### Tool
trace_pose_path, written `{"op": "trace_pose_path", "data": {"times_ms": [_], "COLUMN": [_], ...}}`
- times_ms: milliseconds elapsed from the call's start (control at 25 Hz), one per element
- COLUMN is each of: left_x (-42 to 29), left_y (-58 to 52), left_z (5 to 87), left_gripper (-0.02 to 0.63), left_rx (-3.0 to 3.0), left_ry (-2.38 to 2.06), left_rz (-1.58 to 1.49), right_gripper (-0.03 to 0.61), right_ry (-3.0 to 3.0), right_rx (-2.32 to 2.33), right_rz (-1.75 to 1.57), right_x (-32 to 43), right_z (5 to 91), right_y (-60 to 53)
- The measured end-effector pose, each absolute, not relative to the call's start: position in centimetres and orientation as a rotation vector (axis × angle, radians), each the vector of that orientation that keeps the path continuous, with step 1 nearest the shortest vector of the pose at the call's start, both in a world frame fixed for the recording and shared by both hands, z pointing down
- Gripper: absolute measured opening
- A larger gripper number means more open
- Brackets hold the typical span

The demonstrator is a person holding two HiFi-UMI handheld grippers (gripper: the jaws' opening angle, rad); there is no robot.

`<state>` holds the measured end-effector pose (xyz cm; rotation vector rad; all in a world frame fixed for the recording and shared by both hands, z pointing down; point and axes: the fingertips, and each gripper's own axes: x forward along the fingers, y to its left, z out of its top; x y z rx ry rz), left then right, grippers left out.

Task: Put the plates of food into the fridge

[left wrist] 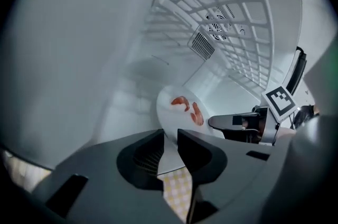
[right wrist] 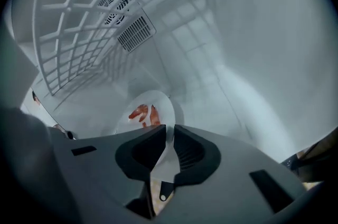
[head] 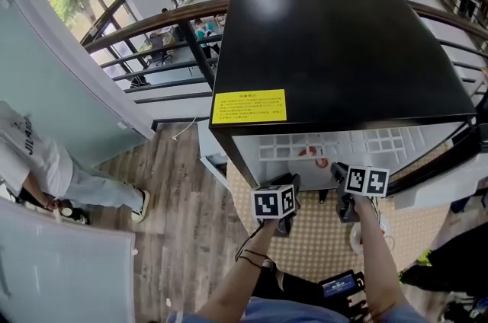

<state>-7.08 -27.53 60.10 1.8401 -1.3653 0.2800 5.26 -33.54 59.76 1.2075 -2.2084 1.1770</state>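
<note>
Reaching into the open black fridge, a person holds a white plate of food between two hand-held grippers. The plate sits low inside the white compartment, beneath the wire shelf. No view shows whether it already rests on the fridge floor or hangs just above it.

The food, a few curled reddish-orange pieces that look like shrimp, lies loose near the middle of the plate. The plate looks stiff, smooth and breakable. It is probably light, yet apt to slip or tip if taken at a single point. The thin rim is the only practical place to take hold, and a grip on two sides should keep it level so the loose pieces do not slide.

The left gripper has its jaws drawn in to a narrow gap, pinching the near rim of the plate between its ribbed pads. The right gripper is set the same way, with its jaws almost together and clamped on the rim at its own side. The food lies just beyond its tips.

In the left gripper view, the right gripper shows beside the plate's edge, well under the shelf. From above, both grippers stand side by side at the mouth of the fridge. By this reading the plate is inside, with setting it down and letting go not yet done.
</note>
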Motion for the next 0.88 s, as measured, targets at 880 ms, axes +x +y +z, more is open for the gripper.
{"op": "trace_pose_path", "data": {"times_ms": [880], "left_x": [-7.4], "left_y": [-28.0], "left_z": [59.1], "left_gripper": [0.150], "left_rx": [1.825], "left_ry": [-1.440], "left_rz": [0.278], "right_gripper": [0.137], "right_ry": [-2.195], "right_rx": [1.282], "right_rz": [0.910], "right_x": [5.4], "right_z": [60.1], "right_y": [-33.7]}}
